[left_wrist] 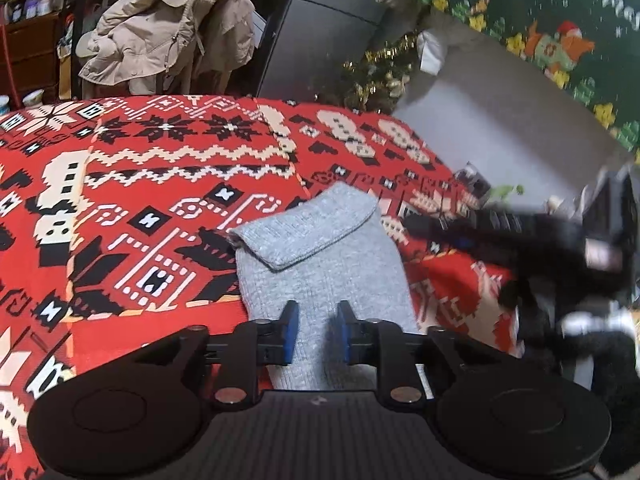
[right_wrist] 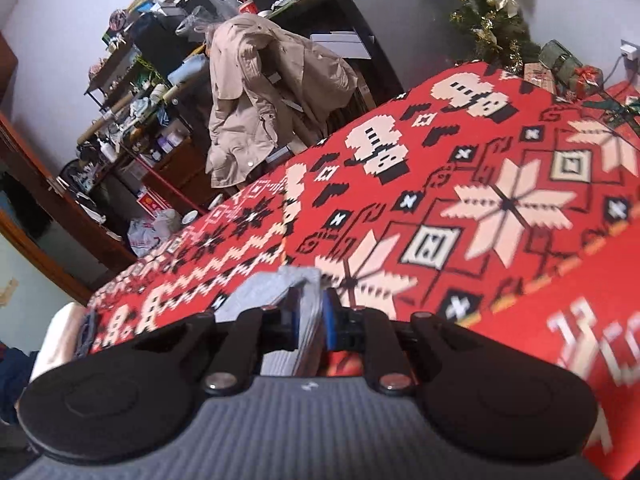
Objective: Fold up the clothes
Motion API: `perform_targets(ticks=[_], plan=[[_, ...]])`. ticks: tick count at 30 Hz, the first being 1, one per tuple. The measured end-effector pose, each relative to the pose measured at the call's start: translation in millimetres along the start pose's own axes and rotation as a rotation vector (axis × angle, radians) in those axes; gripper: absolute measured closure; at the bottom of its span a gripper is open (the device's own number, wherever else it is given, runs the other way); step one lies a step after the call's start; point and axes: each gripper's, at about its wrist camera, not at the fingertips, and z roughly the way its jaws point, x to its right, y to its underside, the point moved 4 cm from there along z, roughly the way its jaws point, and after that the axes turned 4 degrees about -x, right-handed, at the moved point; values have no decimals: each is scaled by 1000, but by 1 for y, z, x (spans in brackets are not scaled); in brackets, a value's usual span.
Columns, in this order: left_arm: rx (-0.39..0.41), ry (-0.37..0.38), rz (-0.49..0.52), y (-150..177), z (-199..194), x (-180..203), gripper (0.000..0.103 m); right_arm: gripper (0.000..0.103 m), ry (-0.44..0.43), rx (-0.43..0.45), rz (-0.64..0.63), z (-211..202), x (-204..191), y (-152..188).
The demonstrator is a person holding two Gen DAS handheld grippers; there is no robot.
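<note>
A small grey knit garment (left_wrist: 320,264) lies on the red patterned blanket (left_wrist: 160,184), its far end folded over into a flap. My left gripper (left_wrist: 317,332) hovers over the near end with its blue pads (left_wrist: 290,332) apart and flat cloth showing between them, so it is open. In the right wrist view my right gripper (right_wrist: 310,320) is shut on a bunched fold of the grey garment (right_wrist: 272,284), pinched between its blue pads just above the blanket (right_wrist: 480,200). A blurred black shape (left_wrist: 560,236) at the right of the left wrist view looks like the other gripper.
A beige coat (left_wrist: 172,28) hangs beyond the blanket's far edge, in front of cluttered shelves (right_wrist: 132,92). A decorated Christmas tree (right_wrist: 492,8) and wrapped gifts (right_wrist: 568,72) stand at the far corner. A green Christmas cloth (left_wrist: 540,20) hangs on the right.
</note>
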Motion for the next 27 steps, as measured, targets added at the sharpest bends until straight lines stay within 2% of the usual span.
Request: perform_targets(ticks=[5, 11, 12, 16, 20, 27], plan=[[-5, 40, -110, 2, -13, -20, 71, 85, -32, -41, 43, -28, -7, 34], [-29, 56, -202, 11, -14, -36, 71, 79, -40, -64, 90, -32, -22, 74], [-30, 60, -214, 11, -13, -39, 71, 75, -30, -61, 94, -29, -22, 75], [-24, 64, -257, 7, -9, -47, 70, 73, -4, -48, 96, -19, -19, 72], [-24, 99, -322, 5, 1, -52, 67, 68, 0, -47, 112, -10, -12, 61], [-32, 115, -342, 1, 19, -48, 65, 68, -31, -52, 135, 1, -7, 51]])
